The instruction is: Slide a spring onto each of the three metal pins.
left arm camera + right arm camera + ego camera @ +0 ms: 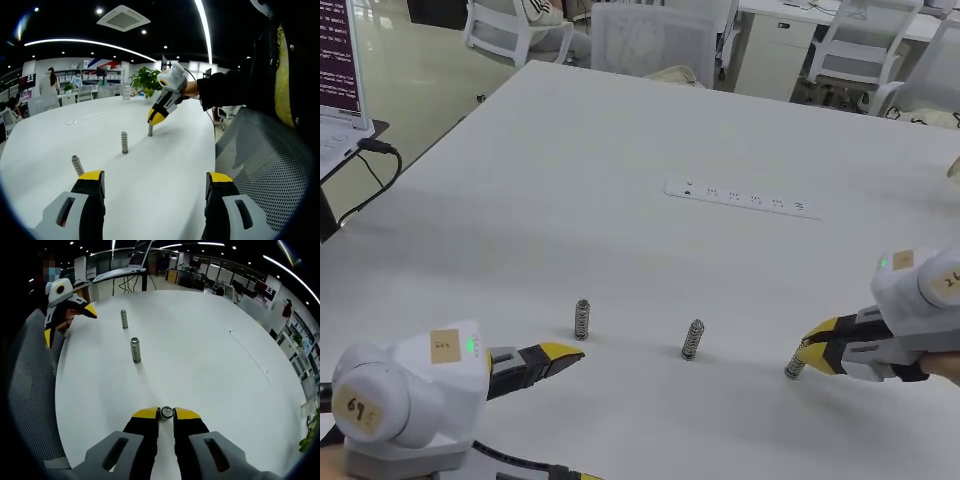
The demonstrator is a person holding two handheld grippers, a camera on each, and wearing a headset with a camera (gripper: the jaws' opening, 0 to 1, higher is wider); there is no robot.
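Near-left, left gripper (558, 356) lies level over the white table (620, 200), jaws wide apart, empty. First spring (582, 319), coiled steel, stands upright just beyond its tips. Middle spring (693, 340) is further right. Right gripper (810, 352) is clamped on the third spring (796, 367), tips angled down.

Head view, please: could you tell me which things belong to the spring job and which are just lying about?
Job: left spring, middle spring, right spring held by the right gripper, open left gripper.
Lying about: power strip, laptop, chairs.
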